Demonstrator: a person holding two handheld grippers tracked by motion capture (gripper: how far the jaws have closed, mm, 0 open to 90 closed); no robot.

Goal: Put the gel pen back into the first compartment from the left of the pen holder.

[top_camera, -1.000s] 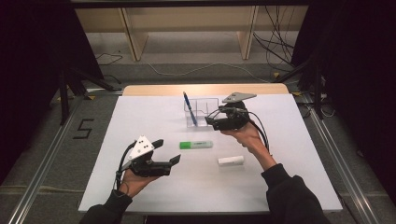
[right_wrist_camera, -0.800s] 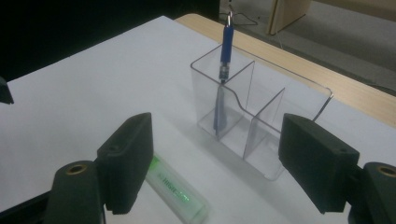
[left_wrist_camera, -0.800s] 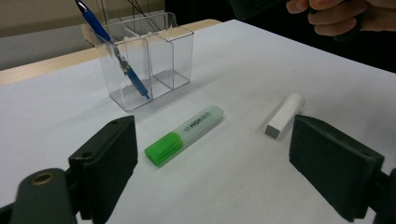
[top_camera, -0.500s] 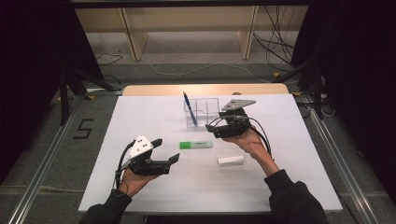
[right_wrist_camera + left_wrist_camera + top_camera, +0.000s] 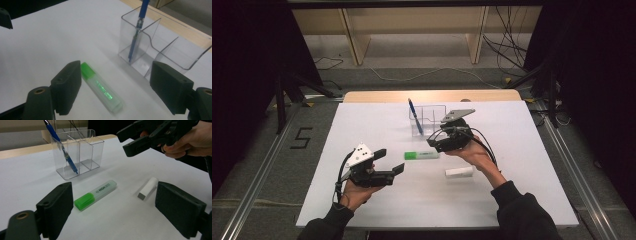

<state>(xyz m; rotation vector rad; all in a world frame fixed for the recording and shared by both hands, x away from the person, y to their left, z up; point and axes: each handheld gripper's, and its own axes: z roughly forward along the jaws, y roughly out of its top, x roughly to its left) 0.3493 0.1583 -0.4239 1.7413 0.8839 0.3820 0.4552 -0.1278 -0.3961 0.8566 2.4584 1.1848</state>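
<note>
Since 1 s ago the right gripper (image 5: 436, 145) has pulled back from the clear organizer (image 5: 428, 119) and dropped over the green highlighter (image 5: 422, 155), jaws apart, nothing held; likely the next pick. Left gripper (image 5: 388, 161) hasn't moved, jaws apart, empty. Highlighter: translucent plastic body, lying flat mid-table. White eraser (image 5: 459, 172): small matte block. 1 blue pen (image 5: 415, 116) leans in the organizer's left compartment.

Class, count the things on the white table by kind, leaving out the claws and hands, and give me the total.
Pen: 1
Highlighter: 1
White stick: 1
Clear holder: 1
Total: 4
</note>
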